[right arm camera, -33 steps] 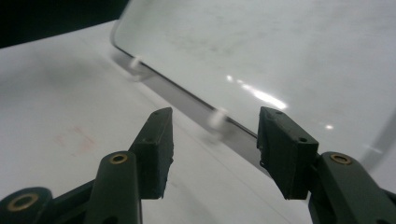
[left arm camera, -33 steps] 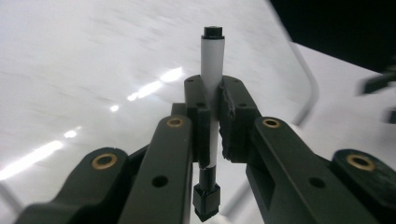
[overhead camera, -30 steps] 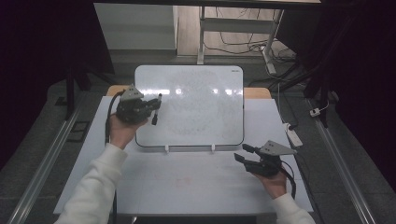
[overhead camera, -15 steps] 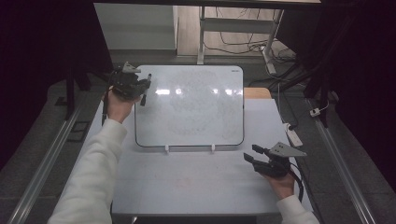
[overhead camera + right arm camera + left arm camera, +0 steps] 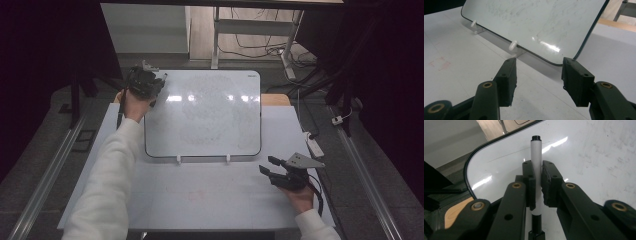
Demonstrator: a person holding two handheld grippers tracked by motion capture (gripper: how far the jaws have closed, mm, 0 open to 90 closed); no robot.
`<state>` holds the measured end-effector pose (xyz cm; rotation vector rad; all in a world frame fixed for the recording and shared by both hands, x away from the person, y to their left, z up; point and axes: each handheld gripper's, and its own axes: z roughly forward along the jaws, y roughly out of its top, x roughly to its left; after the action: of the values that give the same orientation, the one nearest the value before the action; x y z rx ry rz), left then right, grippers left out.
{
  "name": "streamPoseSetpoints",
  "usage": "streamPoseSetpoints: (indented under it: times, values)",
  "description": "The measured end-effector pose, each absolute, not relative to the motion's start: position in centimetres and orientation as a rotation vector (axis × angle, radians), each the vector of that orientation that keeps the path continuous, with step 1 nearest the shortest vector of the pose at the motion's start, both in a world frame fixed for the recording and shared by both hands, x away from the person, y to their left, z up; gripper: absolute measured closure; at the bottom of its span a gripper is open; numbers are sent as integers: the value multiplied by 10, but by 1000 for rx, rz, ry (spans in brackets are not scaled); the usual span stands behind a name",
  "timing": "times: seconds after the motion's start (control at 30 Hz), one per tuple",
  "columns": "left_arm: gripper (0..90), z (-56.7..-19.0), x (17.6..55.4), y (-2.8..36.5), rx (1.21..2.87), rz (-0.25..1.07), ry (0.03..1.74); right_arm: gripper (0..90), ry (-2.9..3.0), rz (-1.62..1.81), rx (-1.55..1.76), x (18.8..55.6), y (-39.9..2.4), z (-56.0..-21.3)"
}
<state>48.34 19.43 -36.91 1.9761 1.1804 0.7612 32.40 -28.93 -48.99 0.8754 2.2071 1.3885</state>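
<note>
The tabletop [image 5: 210, 200] is carrying a large whiteboard [image 5: 210, 115], which is lying propped on two small white pegs [image 5: 178, 159] at its near edge, its surface smudged with faint grey traces of wiped ink. Compared with a second ago, the person's left arm is reaching farther out: the left gripper [image 5: 145, 82] is now sitting at the board's far left corner, having travelled there from a spot lower along the left edge. Its fingers [image 5: 550, 182] are clenching a white marker [image 5: 536, 157], whose black tip is pointing out over the glossy corner of the board; whether the tip is touching the surface cannot be told. The right gripper [image 5: 272, 170] is resting on the tabletop just off the board's near right corner, much where it was, its fingers [image 5: 507, 77] standing apart with nothing between them. This shift suggests that the marker is being carried to the top of the board, probably to begin writing or drawing there.
</note>
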Motion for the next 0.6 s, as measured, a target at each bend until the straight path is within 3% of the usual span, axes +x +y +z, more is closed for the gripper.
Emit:
streamPoseSetpoints:
  times: [0.2, 0.4, 0.6]
  values:
    - [784, -372, 485, 193, 1979, 767, 1168, 454, 2212, 1385, 875, 325, -290, -491]
    - [591, -365, 474, 197, 1930, 777, 1142, 450, 2207, 1385, 872, 324, -289, -490]
    - [455, -358, 432, 206, 1882, 739, 1045, 445, 2200, 1387, 876, 325, -294, -490]
